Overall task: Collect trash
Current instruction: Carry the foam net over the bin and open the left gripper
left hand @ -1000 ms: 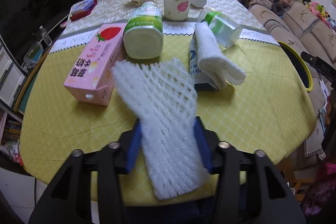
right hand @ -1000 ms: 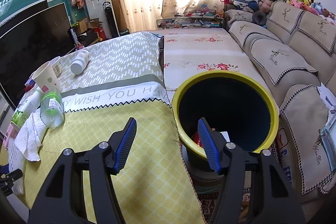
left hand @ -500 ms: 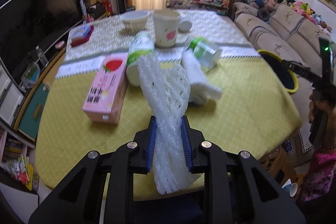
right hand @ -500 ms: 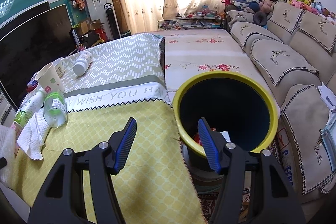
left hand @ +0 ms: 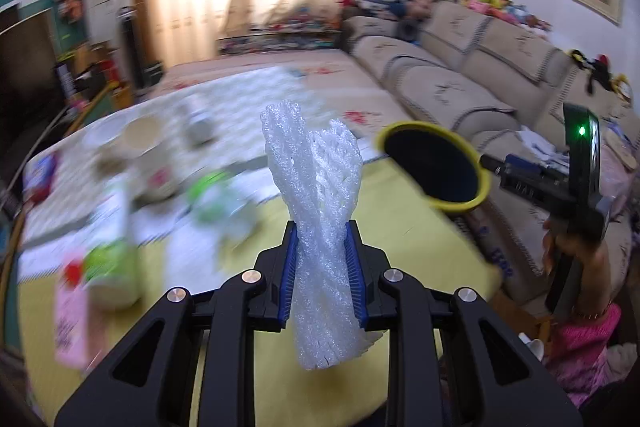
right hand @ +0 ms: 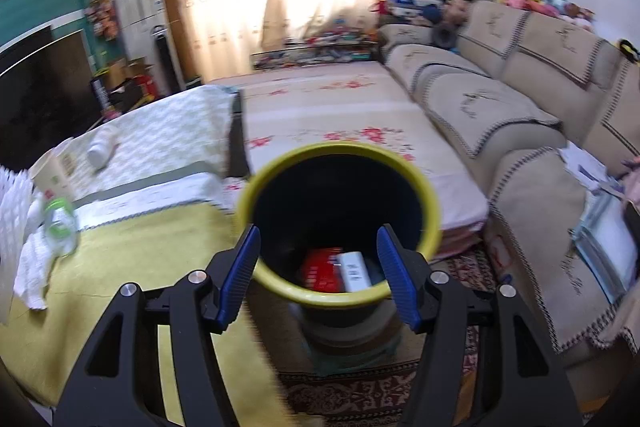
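We saw a round table (right hand: pixel 132 247) under a yellow lattice-patterned cloth with a grey-and-white zigzag runner (right hand: pixel 160 143) across its far part. On it lay a crumpled white towel (right hand: pixel 30 267), a clear green-labelled plastic bottle (right hand: pixel 60 223) tipped over, a paper cup (right hand: pixel 52 171) and a small white bottle (right hand: pixel 100 151) lying down.

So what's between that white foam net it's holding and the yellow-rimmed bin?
Nothing in the left wrist view: only bare yellow tablecloth shows between the foam net and the bin.
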{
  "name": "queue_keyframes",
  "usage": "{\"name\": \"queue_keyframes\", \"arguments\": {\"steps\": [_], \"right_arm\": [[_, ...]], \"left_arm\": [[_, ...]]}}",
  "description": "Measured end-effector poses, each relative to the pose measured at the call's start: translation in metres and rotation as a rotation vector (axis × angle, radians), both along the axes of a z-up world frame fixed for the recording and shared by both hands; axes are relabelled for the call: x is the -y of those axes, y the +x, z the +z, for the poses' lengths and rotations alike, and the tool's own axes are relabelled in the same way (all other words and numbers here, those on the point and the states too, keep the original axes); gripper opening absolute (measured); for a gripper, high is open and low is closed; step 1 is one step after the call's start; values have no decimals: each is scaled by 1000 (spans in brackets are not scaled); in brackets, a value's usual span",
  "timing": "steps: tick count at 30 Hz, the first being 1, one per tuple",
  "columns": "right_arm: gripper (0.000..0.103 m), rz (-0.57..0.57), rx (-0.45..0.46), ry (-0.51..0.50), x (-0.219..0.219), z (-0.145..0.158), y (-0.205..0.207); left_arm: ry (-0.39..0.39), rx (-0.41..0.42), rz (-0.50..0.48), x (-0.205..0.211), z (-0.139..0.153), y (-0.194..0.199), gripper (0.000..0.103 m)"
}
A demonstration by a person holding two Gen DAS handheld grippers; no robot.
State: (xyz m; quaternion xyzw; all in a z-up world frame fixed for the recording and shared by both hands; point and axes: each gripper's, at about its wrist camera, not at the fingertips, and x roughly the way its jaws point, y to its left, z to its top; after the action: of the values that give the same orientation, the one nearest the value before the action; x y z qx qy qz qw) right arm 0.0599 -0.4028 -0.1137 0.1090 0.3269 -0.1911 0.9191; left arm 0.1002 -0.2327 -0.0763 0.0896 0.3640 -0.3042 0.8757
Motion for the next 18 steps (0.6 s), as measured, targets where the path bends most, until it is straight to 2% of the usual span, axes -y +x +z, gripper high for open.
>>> {"name": "queue_keyframes", "arguments": {"steps": [6,11,15,18], "right_arm": [[58,-104,-5,3,39,-6,-20],[58,-134,-5,17,57,-12,-26],[59,-144,-12,32,66,-19,-29],[60,-150,-14,38,71,-21,-31]], "left_arm": [[-10,-17,-155,90,0,27,25],[-9,-38,-254,174,-13,56,26],[17,-60,-281,227,-33,80,27],[35,-63,-281,262,-49,98,34]]}}
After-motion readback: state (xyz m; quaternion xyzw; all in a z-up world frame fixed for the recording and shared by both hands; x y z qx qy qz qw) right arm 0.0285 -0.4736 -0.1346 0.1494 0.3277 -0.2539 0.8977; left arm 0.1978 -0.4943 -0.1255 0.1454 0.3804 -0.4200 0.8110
